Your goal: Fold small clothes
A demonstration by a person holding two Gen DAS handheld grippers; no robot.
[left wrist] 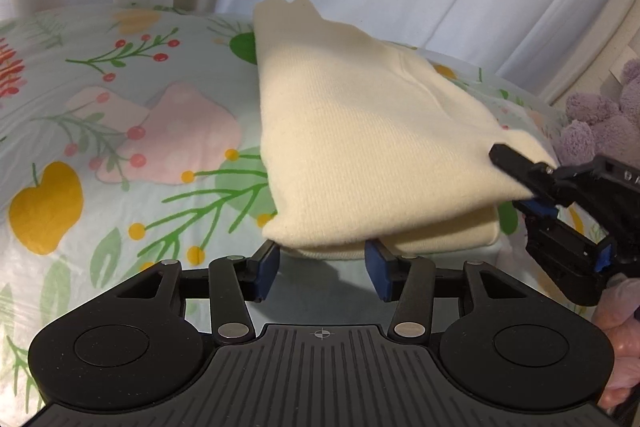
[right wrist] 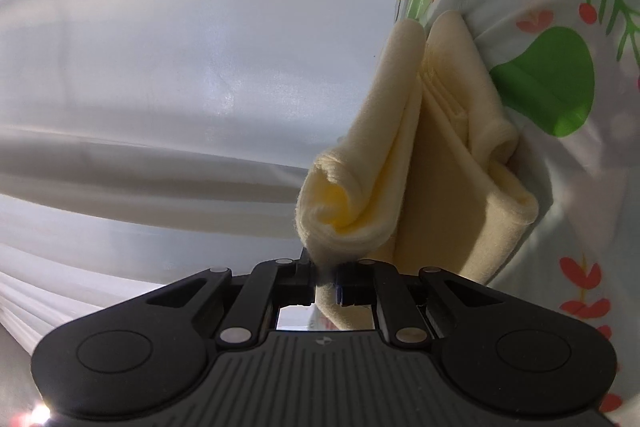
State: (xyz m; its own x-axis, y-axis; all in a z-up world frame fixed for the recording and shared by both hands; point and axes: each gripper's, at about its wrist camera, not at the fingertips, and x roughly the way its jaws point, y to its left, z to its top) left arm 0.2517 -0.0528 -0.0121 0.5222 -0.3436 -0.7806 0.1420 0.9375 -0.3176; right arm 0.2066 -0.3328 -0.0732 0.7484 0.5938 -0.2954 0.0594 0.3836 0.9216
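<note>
Your right hand-held gripper (right wrist: 326, 281) pinches the cream garment's (left wrist: 360, 147) lifted corner. Your left hand-held gripper (left wrist: 322, 273) sits spread apart, the folded edge just ahead, on the floral bedsheet (left wrist: 120, 107).

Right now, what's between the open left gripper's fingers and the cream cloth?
Nothing. The left wrist view shows the left gripper open, right at the folded cream cloth's near edge.

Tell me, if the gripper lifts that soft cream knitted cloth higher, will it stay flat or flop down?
Probably flop: the cream knitted cloth already sags from the corner pinched by the right gripper. It looks light, since one small pinch holds its layers up. It likely won't slip easily, as the fuzzy knit bunches between the pads.
</note>
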